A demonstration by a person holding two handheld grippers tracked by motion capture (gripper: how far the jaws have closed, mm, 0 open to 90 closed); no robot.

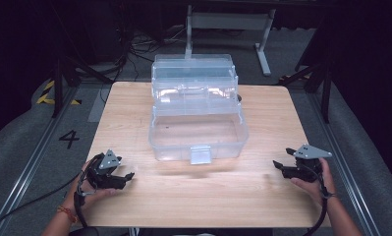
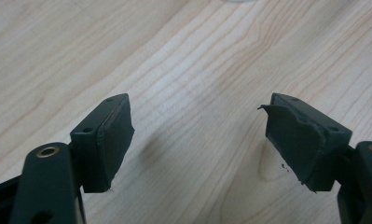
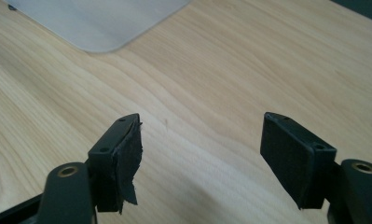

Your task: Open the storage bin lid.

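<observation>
Toolbox (image 1: 198, 123), clear plastic, lid open, is sitting mid-worktop (image 1: 193, 196): light, rigid, slippery (front latch (image 1: 200, 155) looks grippable). Left gripper (image 1: 127, 176) is waiting at 7 o'clock, right gripper (image 1: 281, 158) at 4. Left gripper view: jaws gaping wide, empty. Right gripper view: likewise, box corner at 11 o'clock.

A clear plastic box (image 1: 197, 132) stands mid-worktop (image 1: 134, 196). Its lid is swung open to the far side. A grey latch hangs at its near wall.

Lab: floor rails (image 1: 34, 162), cables (image 1: 134, 46), hazard tape (image 1: 48, 93).
</observation>
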